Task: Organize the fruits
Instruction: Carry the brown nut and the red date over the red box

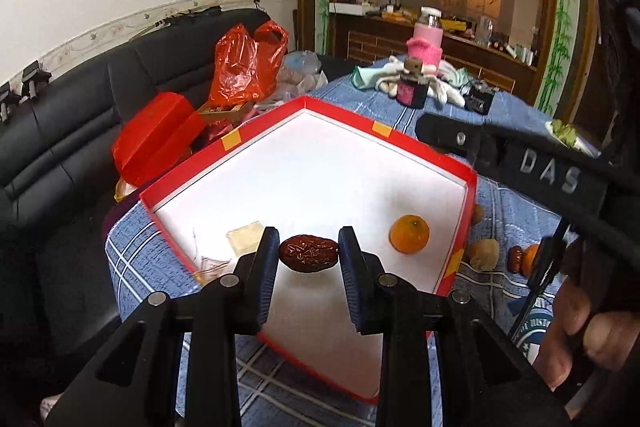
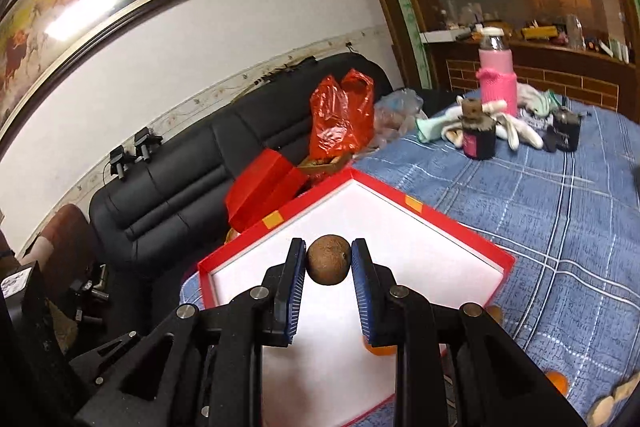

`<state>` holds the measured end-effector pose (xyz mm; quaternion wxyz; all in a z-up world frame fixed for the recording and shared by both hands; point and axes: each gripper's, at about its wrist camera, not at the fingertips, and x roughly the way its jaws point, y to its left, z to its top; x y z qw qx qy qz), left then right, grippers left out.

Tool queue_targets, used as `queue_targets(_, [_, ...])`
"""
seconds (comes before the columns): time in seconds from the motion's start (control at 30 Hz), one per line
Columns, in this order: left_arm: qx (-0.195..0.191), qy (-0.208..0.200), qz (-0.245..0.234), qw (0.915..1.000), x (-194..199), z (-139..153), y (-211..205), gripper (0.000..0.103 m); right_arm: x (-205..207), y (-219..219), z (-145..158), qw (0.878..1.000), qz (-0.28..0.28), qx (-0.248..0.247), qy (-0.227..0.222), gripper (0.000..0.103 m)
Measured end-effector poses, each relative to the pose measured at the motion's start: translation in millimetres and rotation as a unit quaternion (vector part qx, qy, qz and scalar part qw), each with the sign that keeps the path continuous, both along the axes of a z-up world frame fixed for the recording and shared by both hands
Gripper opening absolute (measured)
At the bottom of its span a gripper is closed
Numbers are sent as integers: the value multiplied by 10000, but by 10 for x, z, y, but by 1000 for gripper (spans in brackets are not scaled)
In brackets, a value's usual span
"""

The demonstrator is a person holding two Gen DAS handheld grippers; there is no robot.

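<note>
My left gripper is shut on a wrinkled dark red date, held above the near part of a red box with a white floor. One orange lies in the box at the right. My right gripper is shut on a round brown fruit above the same red box. In the left wrist view the right gripper's black body reaches over the box's right rim. An orange shows under the right finger.
On the blue checked cloth right of the box lie a brown fruit, a date and an orange. A red plastic bag, a red lid, a pink bottle and dark jars stand behind. A black sofa is at the left.
</note>
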<state>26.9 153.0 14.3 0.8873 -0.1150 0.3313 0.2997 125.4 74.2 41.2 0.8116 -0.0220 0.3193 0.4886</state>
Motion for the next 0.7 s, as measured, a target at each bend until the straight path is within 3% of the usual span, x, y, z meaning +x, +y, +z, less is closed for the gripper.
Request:
queue_targets(0.3, [-28,234,-34,9997,191,-84,39,28,196,14,-283,9990,-172,-330,254,23])
queue_targets(0.7, [-42,281,-86,9996,248,-126,69,28,208,88,-393,9982,-230,-510,206,24])
